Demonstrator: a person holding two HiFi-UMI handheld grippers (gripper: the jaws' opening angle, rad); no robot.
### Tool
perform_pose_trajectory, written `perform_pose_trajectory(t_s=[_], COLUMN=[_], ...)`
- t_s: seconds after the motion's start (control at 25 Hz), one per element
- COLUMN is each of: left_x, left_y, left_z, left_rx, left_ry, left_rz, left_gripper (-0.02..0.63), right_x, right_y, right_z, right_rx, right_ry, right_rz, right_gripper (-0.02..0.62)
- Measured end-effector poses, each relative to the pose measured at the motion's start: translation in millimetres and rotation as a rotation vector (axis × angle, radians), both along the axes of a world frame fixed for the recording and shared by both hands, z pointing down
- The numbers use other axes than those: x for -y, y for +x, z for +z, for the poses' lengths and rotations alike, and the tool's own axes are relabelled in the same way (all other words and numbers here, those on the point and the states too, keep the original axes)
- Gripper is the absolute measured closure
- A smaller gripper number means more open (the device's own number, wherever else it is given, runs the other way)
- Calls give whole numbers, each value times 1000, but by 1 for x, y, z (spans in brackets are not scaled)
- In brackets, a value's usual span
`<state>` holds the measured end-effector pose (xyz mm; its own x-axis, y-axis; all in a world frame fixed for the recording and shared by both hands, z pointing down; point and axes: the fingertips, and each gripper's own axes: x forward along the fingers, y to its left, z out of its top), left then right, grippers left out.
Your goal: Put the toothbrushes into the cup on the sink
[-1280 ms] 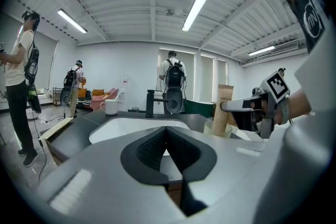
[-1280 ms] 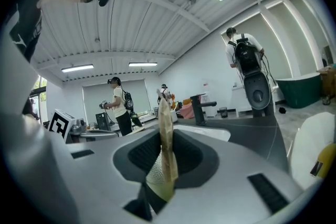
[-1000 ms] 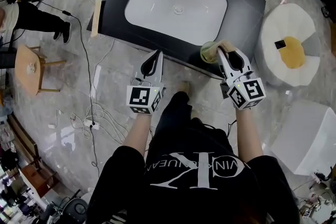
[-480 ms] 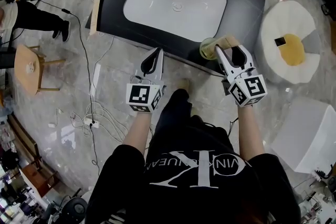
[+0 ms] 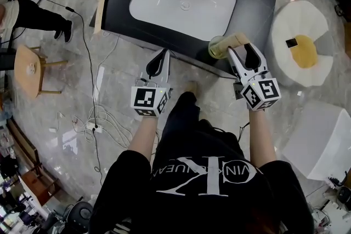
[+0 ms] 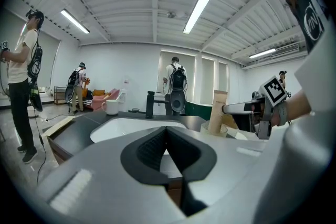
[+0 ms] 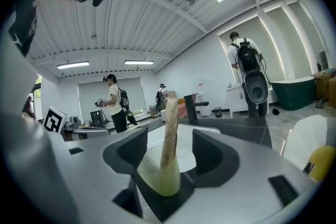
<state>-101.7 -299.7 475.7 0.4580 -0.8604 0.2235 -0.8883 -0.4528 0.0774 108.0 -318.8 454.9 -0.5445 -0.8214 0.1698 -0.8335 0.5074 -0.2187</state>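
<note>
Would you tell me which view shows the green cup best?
The right gripper view: the cup sits close between the opening tongs of the right gripper, untouched. The head view shows it small at the counter edge; the left gripper view, distant, half-hidden.

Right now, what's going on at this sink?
A person stands at the dark counter with a gripper in each hand. The right gripper is at the pale green cup on the counter's front edge. Its jaws are opening, and a paper-sleeved toothbrush stands in the cup between them, touched by neither pad. The left gripper hangs shut and empty in front of the counter.
</note>
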Motion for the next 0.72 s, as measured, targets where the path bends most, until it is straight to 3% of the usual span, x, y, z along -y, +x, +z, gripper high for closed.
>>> perform_pose_trajectory(t_s=[0.32, 0.72], left_x=[-18, -47], left_y=[3, 15], left_z=[-12, -32], left_rx=[-6, 0], left_ry=[26, 82], left_rz=[0, 11], left_gripper=[595, 595], right_x=[-25, -61], right_y=[14, 24], right_z=[-8, -24], right_rx=[-12, -35], right_ry=[10, 49], right_rz=[21, 26], right_gripper=[361, 505])
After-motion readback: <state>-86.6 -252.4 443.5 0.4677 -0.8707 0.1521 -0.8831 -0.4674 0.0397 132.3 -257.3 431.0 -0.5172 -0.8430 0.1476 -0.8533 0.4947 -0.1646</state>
